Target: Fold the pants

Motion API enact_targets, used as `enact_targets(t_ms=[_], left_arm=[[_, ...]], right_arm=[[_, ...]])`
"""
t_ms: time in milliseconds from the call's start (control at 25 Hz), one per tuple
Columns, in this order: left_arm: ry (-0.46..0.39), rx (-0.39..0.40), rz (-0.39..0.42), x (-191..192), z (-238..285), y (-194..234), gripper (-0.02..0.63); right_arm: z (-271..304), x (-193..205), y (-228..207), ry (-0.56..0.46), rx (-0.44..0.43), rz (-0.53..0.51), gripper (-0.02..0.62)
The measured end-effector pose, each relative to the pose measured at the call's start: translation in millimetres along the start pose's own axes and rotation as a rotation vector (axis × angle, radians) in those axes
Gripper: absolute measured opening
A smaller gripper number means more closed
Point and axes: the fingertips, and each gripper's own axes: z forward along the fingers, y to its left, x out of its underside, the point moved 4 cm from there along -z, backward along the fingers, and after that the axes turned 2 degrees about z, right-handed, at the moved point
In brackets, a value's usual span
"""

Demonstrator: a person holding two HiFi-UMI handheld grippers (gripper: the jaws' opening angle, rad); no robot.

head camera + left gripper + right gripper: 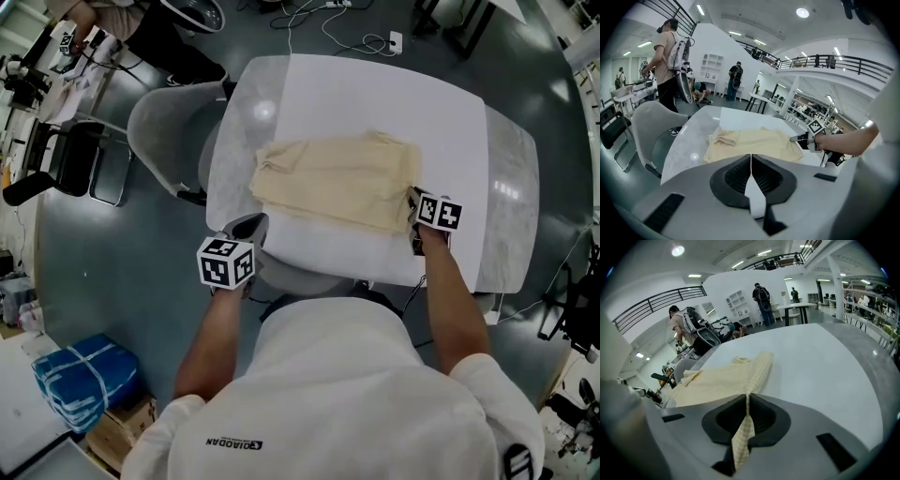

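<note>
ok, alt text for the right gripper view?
The right hand-held gripper is clamped shut on an edge of pale yellow checked pants, a strip of fabric hanging between its jaws. The rest lies spread on a white table, with people standing in a hall behind.

Your left gripper has its fingers pressed together, with a white strip showing in the seam. Beyond it, cream pants lie on the white bench, your right gripper at their right edge.
</note>
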Motion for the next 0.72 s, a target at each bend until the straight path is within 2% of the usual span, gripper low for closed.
enact_targets(t_ms=[240,480,720], left_arm=[[-0.034,0.035,-0.003,-6.4,-10.1,8.4,0.032],[-0.071,0.059,0.001,-12.7,-25.0,17.2,0.032],[-0.088,0.065,0.004,-6.5,-46.5,33.1,0.032]], right_arm=[[-17.1,-26.1,49.7,0.003,0.013,-0.088,0.038],[-36.5,-52.6,119.9,-0.066,-0.092,-0.102,0.038],[-38.1,-68.9,201.9,-0.110,-0.177,-0.171,0.038]])
